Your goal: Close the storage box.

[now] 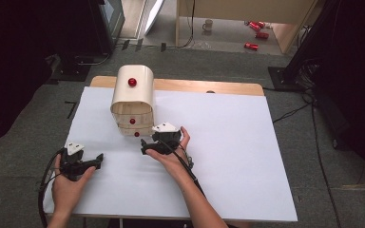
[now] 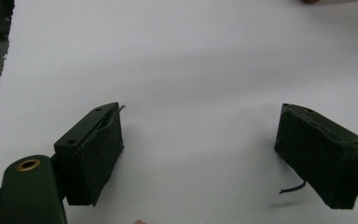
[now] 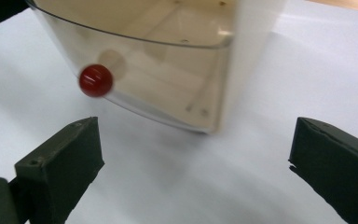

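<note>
on the white table [image 1: 228, 156], two wide-open, empty tools, right tool [image 1: 148, 145] near a drawer box [image 1: 132, 102] with three red knobs [image 1: 132, 81].

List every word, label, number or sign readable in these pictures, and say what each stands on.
None can be read.
Cream drawer cabinet with red knobs: no lettering.
Red cans on the floor: any print too small to read.
White mug on the floor: too small to tell.

Drawer [image 3: 168, 88] top beyond frame edge
</note>
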The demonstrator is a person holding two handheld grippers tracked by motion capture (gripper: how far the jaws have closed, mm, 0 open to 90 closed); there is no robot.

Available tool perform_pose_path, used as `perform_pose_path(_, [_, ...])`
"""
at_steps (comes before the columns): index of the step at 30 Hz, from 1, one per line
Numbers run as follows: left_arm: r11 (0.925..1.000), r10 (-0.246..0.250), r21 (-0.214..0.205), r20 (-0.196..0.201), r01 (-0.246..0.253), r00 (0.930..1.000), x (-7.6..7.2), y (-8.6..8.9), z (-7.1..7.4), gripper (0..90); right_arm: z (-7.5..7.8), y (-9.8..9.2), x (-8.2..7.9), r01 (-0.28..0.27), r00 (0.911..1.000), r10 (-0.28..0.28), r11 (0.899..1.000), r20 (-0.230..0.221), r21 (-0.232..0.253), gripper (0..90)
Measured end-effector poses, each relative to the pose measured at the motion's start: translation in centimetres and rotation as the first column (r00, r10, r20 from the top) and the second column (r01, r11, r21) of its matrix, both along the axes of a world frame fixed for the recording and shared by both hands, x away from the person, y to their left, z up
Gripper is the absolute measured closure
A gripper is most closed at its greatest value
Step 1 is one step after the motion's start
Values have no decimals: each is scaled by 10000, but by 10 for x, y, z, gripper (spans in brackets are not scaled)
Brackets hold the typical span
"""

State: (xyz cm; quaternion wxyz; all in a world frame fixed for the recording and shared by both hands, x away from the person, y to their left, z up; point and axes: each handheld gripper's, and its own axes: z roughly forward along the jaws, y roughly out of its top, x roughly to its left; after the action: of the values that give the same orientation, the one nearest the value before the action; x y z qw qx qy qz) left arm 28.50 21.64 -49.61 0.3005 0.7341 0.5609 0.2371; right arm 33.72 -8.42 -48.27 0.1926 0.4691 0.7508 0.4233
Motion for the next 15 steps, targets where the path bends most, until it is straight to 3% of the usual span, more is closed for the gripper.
perform_pose_path(15, [10000, 3, 1, 10, -3, 10000, 0, 0, 0, 149, 3, -65, -14, 736, 9972, -734, 9971, 123, -170, 27])
